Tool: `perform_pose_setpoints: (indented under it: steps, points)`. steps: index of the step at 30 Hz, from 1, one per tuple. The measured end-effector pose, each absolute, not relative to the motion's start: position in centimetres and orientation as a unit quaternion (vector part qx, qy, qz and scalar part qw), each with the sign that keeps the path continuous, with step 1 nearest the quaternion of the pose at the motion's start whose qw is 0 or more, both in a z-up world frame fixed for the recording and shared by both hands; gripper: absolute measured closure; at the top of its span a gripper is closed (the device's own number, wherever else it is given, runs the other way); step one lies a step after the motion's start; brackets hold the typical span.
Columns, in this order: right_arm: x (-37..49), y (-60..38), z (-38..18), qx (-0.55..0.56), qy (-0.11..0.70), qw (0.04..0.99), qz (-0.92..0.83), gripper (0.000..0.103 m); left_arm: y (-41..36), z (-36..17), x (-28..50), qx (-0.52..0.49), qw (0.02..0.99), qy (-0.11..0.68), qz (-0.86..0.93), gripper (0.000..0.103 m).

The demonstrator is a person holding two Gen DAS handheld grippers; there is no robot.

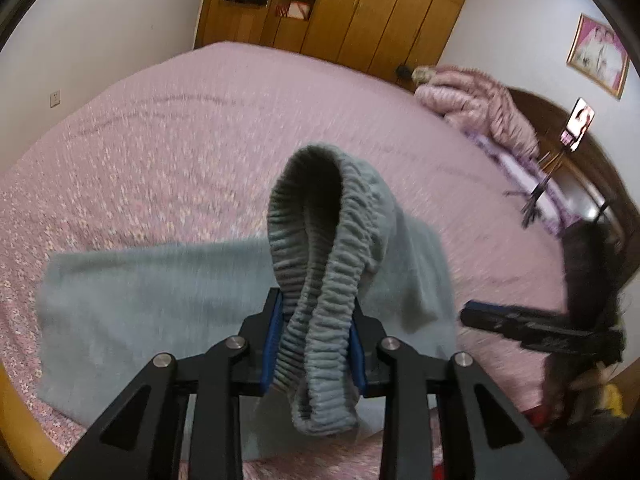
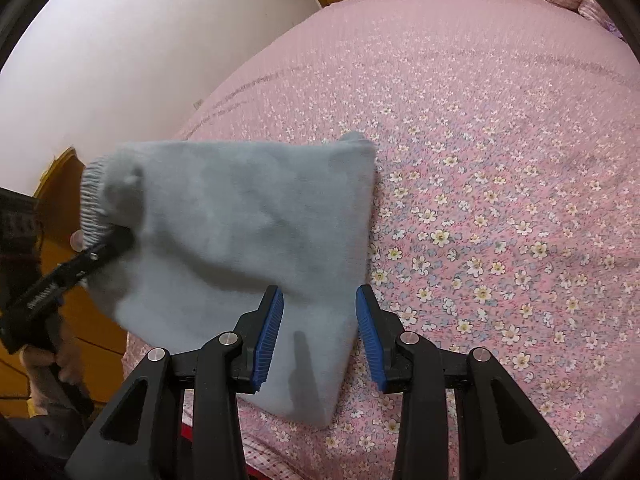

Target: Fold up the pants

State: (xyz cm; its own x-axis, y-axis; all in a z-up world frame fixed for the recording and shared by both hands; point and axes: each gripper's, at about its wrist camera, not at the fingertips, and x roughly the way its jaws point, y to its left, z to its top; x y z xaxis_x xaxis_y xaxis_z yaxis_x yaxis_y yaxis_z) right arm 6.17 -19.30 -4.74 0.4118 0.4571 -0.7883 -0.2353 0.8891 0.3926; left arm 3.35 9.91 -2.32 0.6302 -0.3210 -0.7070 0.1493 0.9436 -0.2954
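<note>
Only the stretchy waistband (image 1: 316, 280) was pinched by the left gripper (image 1: 314, 344); it could be dropped. Nothing was held by the half-open right gripper (image 2: 320, 336), the pants (image 2: 240, 240) at eleven o'clock.

White lettering on left gripper (image 2: 108, 244) body and right gripper (image 1: 468, 314) body, too blurred to read

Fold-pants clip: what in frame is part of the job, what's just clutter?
In the job:
pants
left gripper, shut on their waistband
right gripper, open, empty
bed

Lying about:
quilt
wardrobe
picture
phone on tripod
</note>
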Motion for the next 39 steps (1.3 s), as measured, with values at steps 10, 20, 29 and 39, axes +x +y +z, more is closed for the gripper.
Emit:
perform_pose_setpoints:
  steps: [10, 20, 29, 39]
  points:
    - [5.4, -17.0, -4.0, 0.083, 0.494, 0.837, 0.219, 0.064, 13.1, 1.9, 1.3, -0.113, 0.906, 0.399, -0.081, 0.073]
    - [6.0, -14.3, -4.8, 0.043, 0.505, 0.833, 0.222, 0.064, 20.7, -0.4, 1.3, -0.16, 0.883, 0.441, -0.006, 0.073]
    - [6.9, -11.7, -5.5, 0.013, 0.512, 0.828, 0.229, 0.064, 25.4, -3.8, 1.7, -0.183, 0.864, 0.467, 0.035, 0.071]
    - [8.5, -8.4, -4.6, -0.012, 0.499, 0.83, 0.249, 0.064, 27.4, -4.0, 0.8, -0.151, 0.856, 0.483, 0.107, 0.055]
